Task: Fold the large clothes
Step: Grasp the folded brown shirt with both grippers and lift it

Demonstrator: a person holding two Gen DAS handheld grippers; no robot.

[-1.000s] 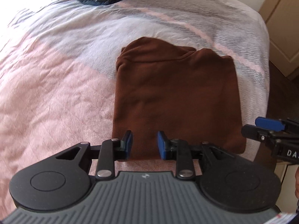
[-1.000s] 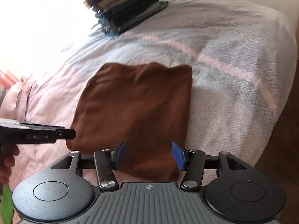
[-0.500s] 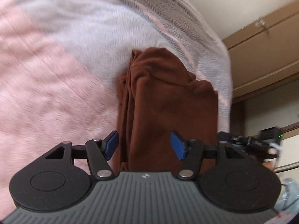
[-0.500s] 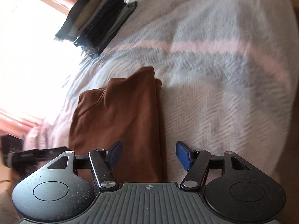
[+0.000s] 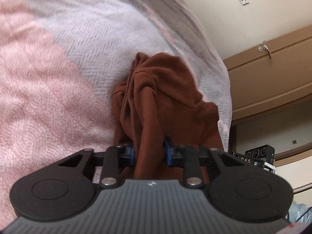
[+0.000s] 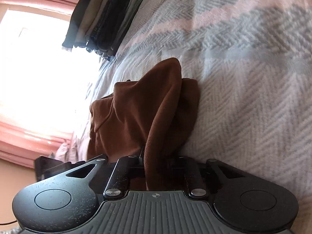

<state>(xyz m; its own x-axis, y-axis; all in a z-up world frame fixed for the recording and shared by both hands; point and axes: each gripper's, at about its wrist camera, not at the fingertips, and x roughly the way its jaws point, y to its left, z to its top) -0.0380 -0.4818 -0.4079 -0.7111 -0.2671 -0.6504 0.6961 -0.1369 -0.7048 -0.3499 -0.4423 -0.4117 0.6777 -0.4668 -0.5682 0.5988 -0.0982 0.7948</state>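
Since both tools have just been closing on the near edge of the folded garment, the nearest thing in each view is cloth bunched between blue pads: the left gripper is clamped on a thick gather of the brown sweatshirt, and the right gripper is pinched on the same sweatshirt, though its pads are buried in the fabric and hard to make out. The garment lies folded on the bed, near the edge closest to the person, its near hem drawn up into ridges by the two grips while its far end rests on the grey-and-white herringbone part of the bedspread, beside the pink part. It looks like a soft, fleecy knit, limp and fairly light, thick where layers stack; I judge it will sag between the two holds and drag on the textured spread rather than slide, so the near corners of the fold, gripped through all layers, seem the sound places to hold. Farther off, at the bed's far edge by the bright window, stands a stack of folded dark clothes. In the left view, letters "DAS" show on the other tool's body; beyond stands a brown door.
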